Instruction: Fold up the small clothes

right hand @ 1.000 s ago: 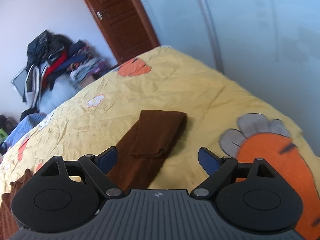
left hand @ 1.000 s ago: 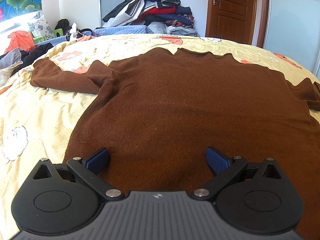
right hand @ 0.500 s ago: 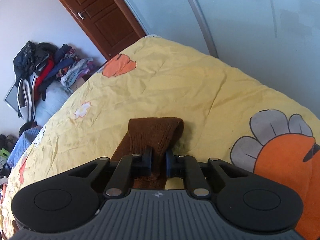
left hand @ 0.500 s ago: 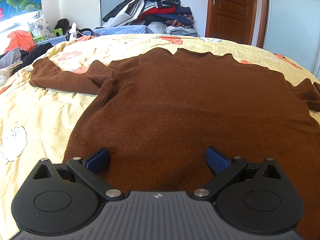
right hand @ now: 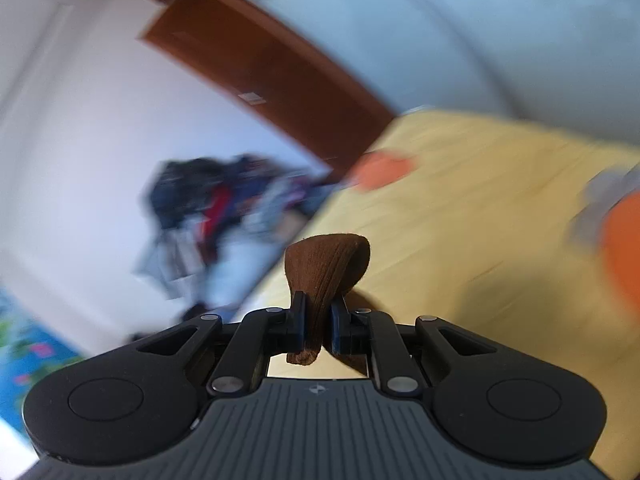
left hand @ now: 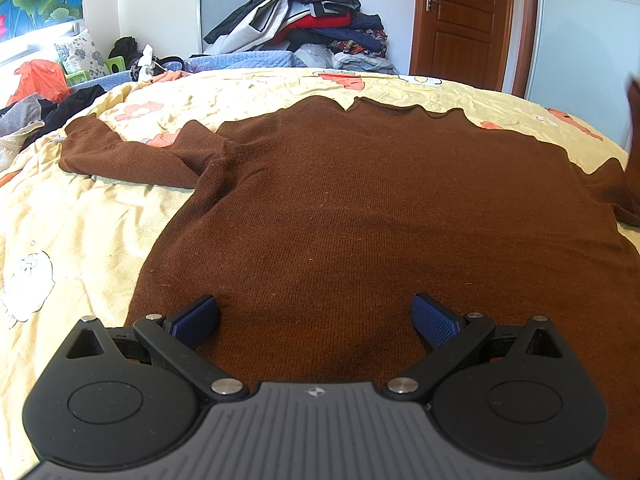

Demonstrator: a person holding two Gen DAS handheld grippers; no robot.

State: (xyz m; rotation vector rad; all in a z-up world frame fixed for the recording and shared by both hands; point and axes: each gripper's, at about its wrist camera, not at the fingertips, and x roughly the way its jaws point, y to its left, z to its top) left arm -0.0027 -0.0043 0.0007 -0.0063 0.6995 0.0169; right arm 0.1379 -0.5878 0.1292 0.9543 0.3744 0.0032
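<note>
**Operator:** Sweater [left hand: 360, 216] first: brown knit, spread flat on the yellow bedspread [left hand: 100, 216], neckline pointing away from me toward the wooden door [left hand: 460, 24]. One sleeve [left hand: 132, 156] lies flat on the sheet, off to the sweater's left side as my left camera sees it.

**Second:** And your left gripper?

**Operator:** My left gripper [left hand: 316, 320] sits over the sweater's near hem with its jaws standing wide apart. The blue pads [left hand: 434, 322] have only knit showing between them, and I can't tell whether they touch the cloth.

**Second:** The right one?

**Operator:** My right gripper [right hand: 318, 330] is clamped on the cuff [right hand: 326, 266] of the other sleeve. The jaws have just been closing, and the brown knit is pinched between the pads, its end curling up above them and a bit hanging below. That view is badly blurred, but the cuff is lifted clear of the bedspread.

**Second:** Can you see it from the left camera?

**Operator:** Only a brown smear at the right edge, beyond the sweater's right shoulder; too blurred to say more.

**Second:** Anything else near the sweater?

**Operator:** Beyond its neckline, past the bed, a pile of clothes [left hand: 316, 12] is heaped against the wall, just left of the door.
</note>
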